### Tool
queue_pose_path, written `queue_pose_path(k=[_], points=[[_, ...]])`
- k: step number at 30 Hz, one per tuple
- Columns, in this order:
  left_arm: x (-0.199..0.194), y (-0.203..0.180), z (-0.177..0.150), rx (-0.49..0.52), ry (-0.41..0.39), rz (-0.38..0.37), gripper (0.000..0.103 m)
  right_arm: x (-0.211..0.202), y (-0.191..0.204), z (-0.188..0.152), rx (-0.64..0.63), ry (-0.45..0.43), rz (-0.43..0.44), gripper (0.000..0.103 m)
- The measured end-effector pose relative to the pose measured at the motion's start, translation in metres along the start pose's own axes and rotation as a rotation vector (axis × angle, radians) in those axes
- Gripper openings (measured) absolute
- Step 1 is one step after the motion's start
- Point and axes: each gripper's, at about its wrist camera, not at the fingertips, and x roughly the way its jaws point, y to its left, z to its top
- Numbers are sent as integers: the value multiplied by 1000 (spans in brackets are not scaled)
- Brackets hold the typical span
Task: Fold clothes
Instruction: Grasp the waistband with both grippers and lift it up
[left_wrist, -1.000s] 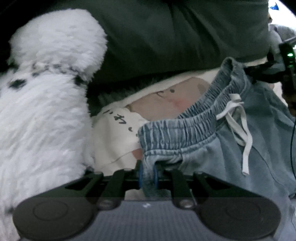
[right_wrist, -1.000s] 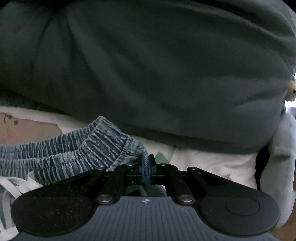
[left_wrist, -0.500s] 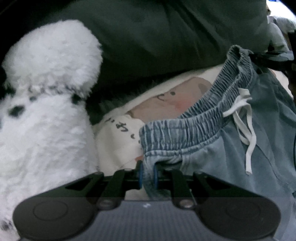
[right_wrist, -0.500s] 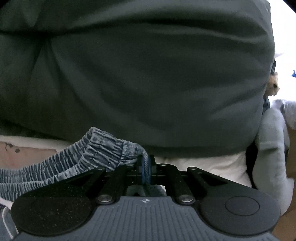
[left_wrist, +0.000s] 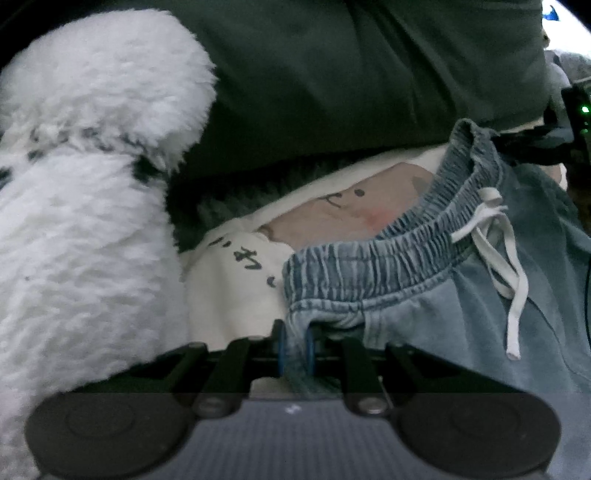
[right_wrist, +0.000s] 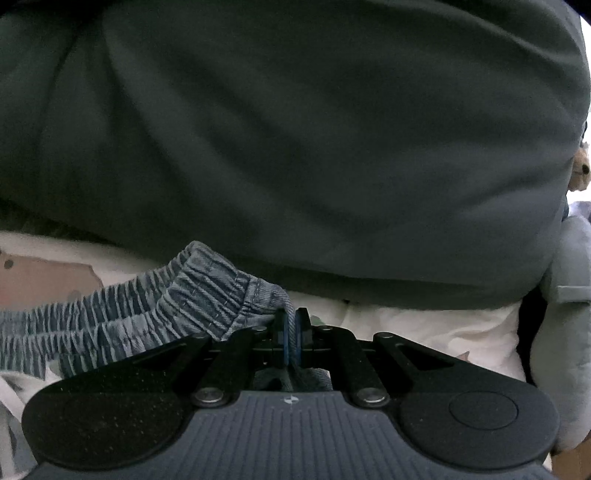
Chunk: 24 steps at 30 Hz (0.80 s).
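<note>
**Holding the waistband taut before the fold**

The denim shorts (left_wrist: 498, 295) lie on a white printed sheet (left_wrist: 236, 291), near a dark green cushion (left_wrist: 351, 74) that fills the far side of both views. A white fluffy plush (left_wrist: 85, 221) stands just to the left of the garment.

Grip state. The left gripper (left_wrist: 294, 345) is clamped on the left end of the elastic waistband (left_wrist: 369, 266); denim is bunched between its blue pads. The right gripper (right_wrist: 291, 334) is clamped on the opposite, right end of the same waistband, its jaws pressed nearly together on a thin fold of cloth.

Procedure, as judged from this position:

1. Keep both clamps firm. The right bite is shallow and is likely to slip under a sharp tug.
2. Hold the two corners level so the waistband runs straight between them; at present it curves away toward the far right.
3. Move both corners together, at one pace, so the cloth does not twist.
4. Keep the white drawstring (left_wrist: 506, 273) on the upper face, clear of the fold line.
5. Steer clear of the plush and the cushion, since both crowd the working area.
</note>
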Motion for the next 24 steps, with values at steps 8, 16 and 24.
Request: queue_pose_path(k=[8,16,24], points=[[-14,10,4,-53,-37,-5,12,7,2,17,-73,-13,-26,1],[7,2,0,3,63,40,15,40,-2,11,-7,129,33,5],[-17,-1,16,5,109,21,24,-6,-64,-6,98,74,173,39]])
